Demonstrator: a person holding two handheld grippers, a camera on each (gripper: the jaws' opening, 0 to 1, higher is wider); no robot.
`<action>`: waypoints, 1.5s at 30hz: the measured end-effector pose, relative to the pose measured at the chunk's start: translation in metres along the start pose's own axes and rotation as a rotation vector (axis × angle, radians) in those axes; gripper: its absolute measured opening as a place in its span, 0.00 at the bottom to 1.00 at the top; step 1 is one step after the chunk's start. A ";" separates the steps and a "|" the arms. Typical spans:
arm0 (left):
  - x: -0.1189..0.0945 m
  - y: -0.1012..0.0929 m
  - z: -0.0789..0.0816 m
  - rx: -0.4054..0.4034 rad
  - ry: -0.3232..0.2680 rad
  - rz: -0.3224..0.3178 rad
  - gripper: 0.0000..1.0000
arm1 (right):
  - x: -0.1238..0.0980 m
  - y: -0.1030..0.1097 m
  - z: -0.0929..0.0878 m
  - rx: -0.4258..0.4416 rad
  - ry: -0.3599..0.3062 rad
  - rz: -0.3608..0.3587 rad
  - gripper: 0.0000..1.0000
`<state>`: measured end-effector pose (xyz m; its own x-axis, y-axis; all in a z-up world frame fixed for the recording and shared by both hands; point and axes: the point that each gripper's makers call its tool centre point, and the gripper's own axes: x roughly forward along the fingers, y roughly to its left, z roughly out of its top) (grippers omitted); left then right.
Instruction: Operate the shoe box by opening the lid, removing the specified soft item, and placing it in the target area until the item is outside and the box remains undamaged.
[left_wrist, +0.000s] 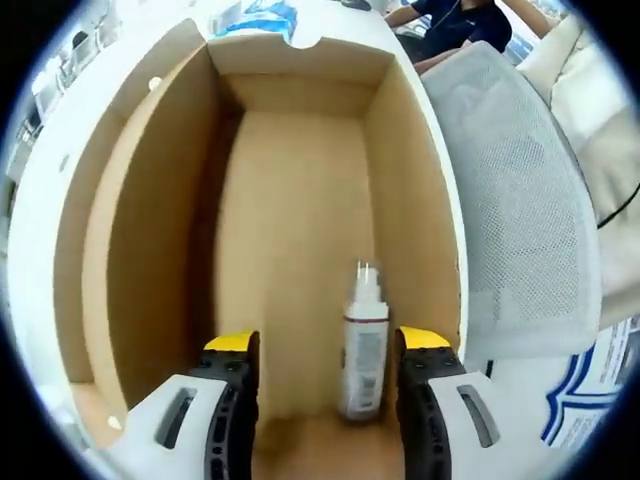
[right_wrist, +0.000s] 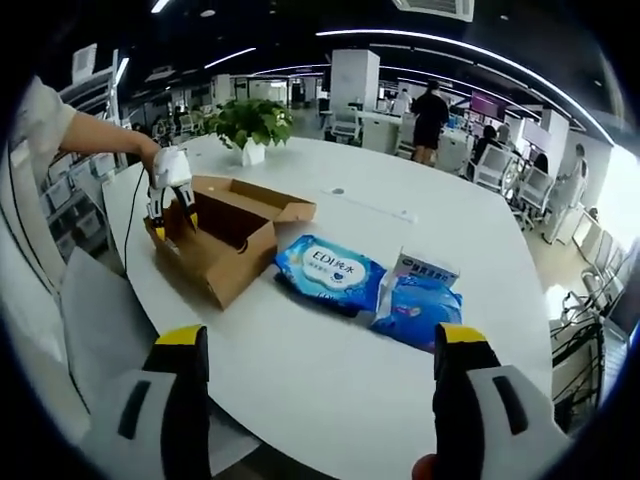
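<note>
1. My left gripper (left_wrist: 325, 385) points into the open box (left_wrist: 150, 230), jaws spread around a small spray bottle (left_wrist: 363, 345) lying on the floor, not clamped.
2. My right gripper (right_wrist: 318, 385) hangs open above the table (right_wrist: 330, 390).
3. From there the box sits at 10 o'clock and blue packs (right_wrist: 330, 270) at 12.

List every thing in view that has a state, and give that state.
shoe box: lid open, resting on the table.
spray bottle: inside the box, between the jaws, not gripped.
left gripper: open, reaching into the box.
right gripper: open, empty, above the table.
blue packs: lying outside the box.
</note>
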<state>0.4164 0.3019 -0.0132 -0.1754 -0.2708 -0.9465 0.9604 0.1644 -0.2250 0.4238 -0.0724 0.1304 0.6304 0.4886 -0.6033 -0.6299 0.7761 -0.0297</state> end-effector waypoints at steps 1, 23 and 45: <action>0.001 -0.001 0.001 0.008 0.001 -0.007 0.51 | 0.000 0.000 -0.001 0.002 0.001 -0.001 0.88; 0.019 0.000 -0.003 0.053 0.033 0.048 0.24 | 0.000 -0.004 0.006 -0.004 -0.013 -0.012 0.85; 0.006 0.009 0.001 0.003 0.013 0.110 0.18 | 0.003 0.004 0.007 -0.006 -0.022 0.015 0.82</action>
<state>0.4246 0.3010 -0.0210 -0.0714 -0.2387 -0.9685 0.9746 0.1900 -0.1187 0.4267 -0.0650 0.1342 0.6305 0.5091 -0.5859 -0.6423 0.7660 -0.0257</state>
